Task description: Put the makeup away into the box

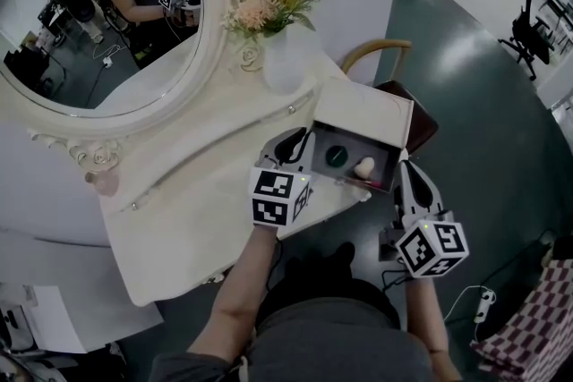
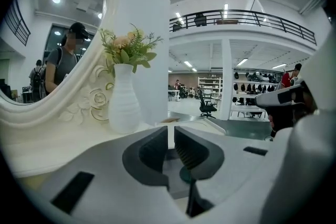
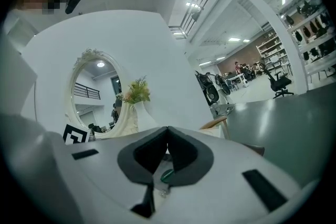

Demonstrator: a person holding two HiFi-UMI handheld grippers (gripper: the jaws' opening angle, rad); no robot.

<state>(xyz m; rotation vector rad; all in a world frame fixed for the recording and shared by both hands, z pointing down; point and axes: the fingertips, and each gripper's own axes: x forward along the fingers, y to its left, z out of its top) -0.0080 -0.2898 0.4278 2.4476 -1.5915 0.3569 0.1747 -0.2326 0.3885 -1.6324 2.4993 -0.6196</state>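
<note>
Cream bench [image 1: 179, 219]; white box [image 1: 363, 112], dark inside; green makeup pot [image 1: 336, 156]; white vase [image 1: 285, 63]; peach and yellow flowers [image 1: 269, 0].

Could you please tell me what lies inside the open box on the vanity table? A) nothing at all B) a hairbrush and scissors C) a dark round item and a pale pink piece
C: the head view shows a dark round item and a pale pink piece lying side by side inside the open box.

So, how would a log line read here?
box open on table | left gripper slightly open, empty | right gripper shut, empty
</note>
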